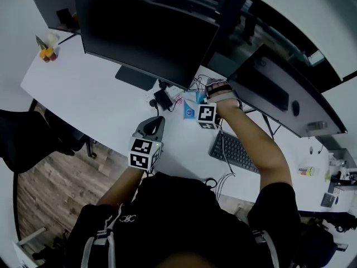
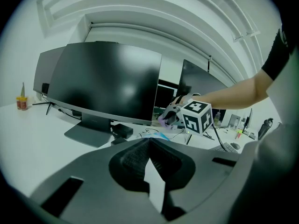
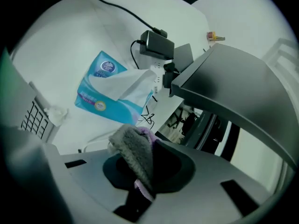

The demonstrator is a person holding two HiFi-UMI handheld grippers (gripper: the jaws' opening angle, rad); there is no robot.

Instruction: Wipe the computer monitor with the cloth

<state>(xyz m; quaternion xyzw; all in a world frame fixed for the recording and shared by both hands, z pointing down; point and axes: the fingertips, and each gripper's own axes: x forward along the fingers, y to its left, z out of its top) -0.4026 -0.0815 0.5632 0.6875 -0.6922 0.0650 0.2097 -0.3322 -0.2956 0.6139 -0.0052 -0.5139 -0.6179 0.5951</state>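
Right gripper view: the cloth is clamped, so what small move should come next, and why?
Probably raise the right gripper and swing the cloth up against the monitor screen. The cloth is clamped in its jaws, but it hangs low over the desk beside the tissue pack, touching no screen, so wiping has not begun.

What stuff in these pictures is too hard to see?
Cloth: right gripper view, lower part hidden between the jaws.
Tissue pack: right gripper view, print too small to read.
Small orange items: head view, too small to identify.
Keyboard: head view, partly covered by the person's arm.
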